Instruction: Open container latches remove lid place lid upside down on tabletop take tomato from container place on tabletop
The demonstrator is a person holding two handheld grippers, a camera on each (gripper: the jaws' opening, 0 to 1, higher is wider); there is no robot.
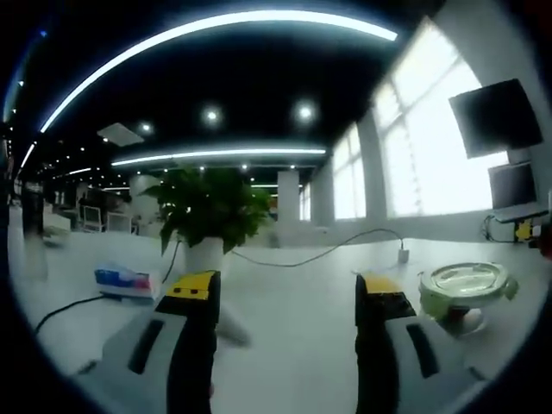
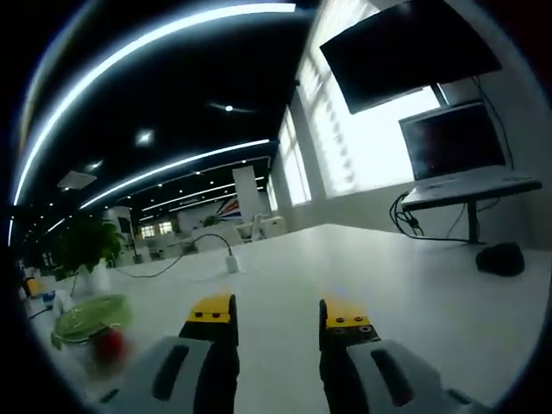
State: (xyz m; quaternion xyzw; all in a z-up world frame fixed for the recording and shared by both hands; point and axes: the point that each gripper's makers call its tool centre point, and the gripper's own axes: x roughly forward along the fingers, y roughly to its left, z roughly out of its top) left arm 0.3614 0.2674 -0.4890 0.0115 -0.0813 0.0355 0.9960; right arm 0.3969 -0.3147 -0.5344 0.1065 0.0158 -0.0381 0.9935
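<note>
A clear container point(image 1: 461, 310) with a pale green latched lid point(image 1: 466, 281) stands on the white table at the right of the left gripper view. It also sits at the lower left of the right gripper view, where the lid point(image 2: 90, 316) covers a red tomato point(image 2: 108, 341) inside the container. My left gripper point(image 1: 286, 295) is open above the table, left of the container, with nothing between its jaws. My right gripper point(image 2: 279, 316) is open too, to the right of the container and apart from it.
A potted plant point(image 1: 207, 216) stands mid-table with a small blue and pink pack point(image 1: 125, 280) to its left. A cable runs to a white adapter point(image 1: 403, 254). Monitors point(image 2: 453, 138) and a dark mouse point(image 2: 500, 258) sit at the table's far right.
</note>
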